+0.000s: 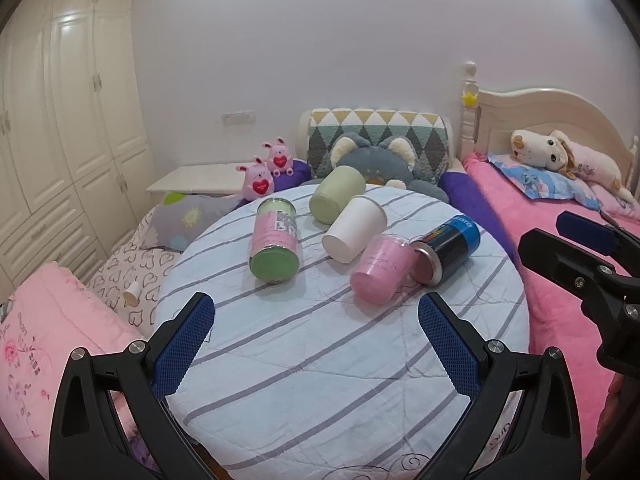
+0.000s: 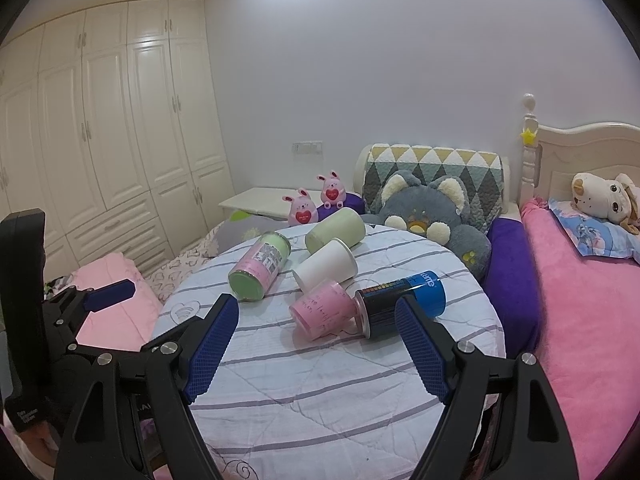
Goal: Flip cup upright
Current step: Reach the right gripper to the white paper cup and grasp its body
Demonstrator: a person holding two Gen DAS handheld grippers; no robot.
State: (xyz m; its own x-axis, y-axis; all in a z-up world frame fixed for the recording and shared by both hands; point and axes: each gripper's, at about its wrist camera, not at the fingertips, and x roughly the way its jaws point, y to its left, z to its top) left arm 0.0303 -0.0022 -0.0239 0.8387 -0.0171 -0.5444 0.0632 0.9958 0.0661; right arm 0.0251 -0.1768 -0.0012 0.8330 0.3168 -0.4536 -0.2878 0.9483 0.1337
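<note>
Left gripper (image 1: 316, 344) spread wide, holding nothing, hovering over near edge of round table (image 1: 320, 400). Right gripper (image 2: 316, 344) likewise spread wide and holding nothing, over near part of same table, seen in left view at right edge (image 1: 580, 256).

Table covered by pale blue quilted cloth with grey stripes (image 2: 320, 380), wrinkled. Five containers lying on their sides in a cluster on far half. Pink cup (image 1: 380, 270) nearest, clear-walled, printed marks on side; base pointing near-left toward grippers, mouth far-right, long axis running near-left to far-right, mouth end touching the spray can. Spray can (image 1: 448, 244), black and blue, just right of pink cup, metal end facing near-left. White cup (image 1: 354, 230) just behind pink cup, base near-left, rim far-right. Green cup (image 1: 336, 194) farthest, base toward camera. Jar with green lid and pink label (image 1: 276, 246) at left, apart from the others, lid end near.

Beyond table: grey plush cat (image 2: 432, 216), diamond-pattern cushion (image 2: 436, 168), two pink bunny toys (image 2: 316, 200). Right: bed with pink blanket (image 2: 580, 280), cream headboard (image 2: 580, 152), plush dog (image 2: 604, 200). Left: cream wardrobe (image 2: 120, 120), pink quilt (image 1: 52, 320). White wall (image 2: 360, 60) behind.
</note>
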